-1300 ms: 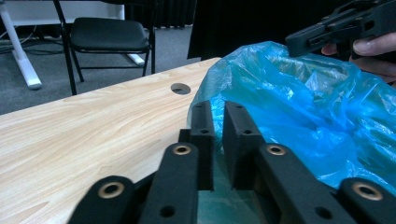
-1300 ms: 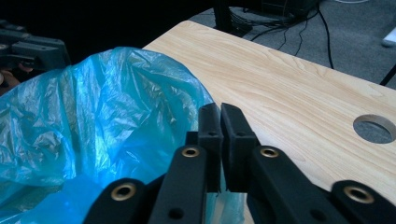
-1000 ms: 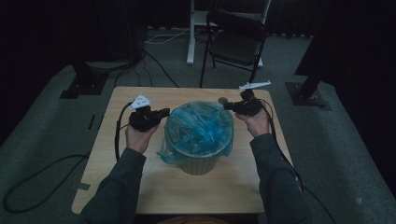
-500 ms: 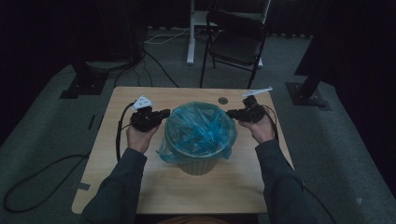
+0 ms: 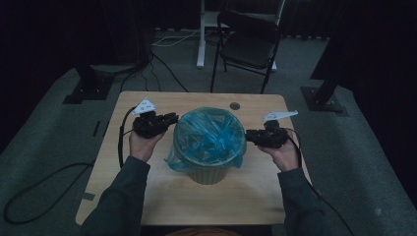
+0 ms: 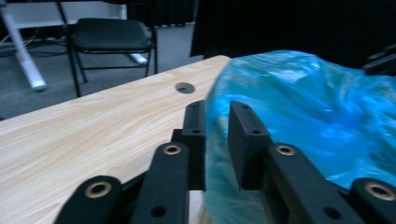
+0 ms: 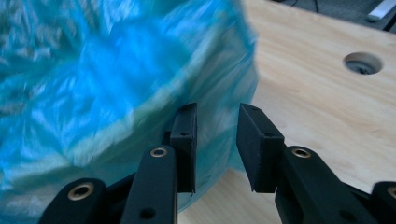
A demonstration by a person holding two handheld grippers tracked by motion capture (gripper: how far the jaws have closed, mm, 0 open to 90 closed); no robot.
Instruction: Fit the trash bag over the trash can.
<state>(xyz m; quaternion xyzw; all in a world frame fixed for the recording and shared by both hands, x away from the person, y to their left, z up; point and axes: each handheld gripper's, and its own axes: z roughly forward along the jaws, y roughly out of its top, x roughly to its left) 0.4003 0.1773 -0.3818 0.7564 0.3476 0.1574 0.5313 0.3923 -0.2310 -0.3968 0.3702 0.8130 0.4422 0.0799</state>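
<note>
A beige bin (image 5: 209, 173) lined with a blue plastic bag (image 5: 209, 135) stands mid-table. My left gripper (image 5: 172, 118) is at the bin's left rim. In the left gripper view its jaws (image 6: 217, 112) stand close together with the blue bag (image 6: 303, 107) pinched between them. My right gripper (image 5: 249, 134) is at the bin's right rim. In the right gripper view its jaws (image 7: 217, 114) are apart and straddle the overhanging edge of the bag (image 7: 93, 84), with a gap on the right side.
The wooden table (image 5: 162, 196) has a round cable hole (image 5: 235, 105) behind the bin. A black folding chair (image 5: 251, 44) and a white desk leg (image 5: 200, 34) stand beyond the far edge. Cables lie on the floor at left.
My right gripper has moved from the bin's back right toward me, down to its right rim, and now straddles the bag's edge. The left gripper has stayed at the left rim.
</note>
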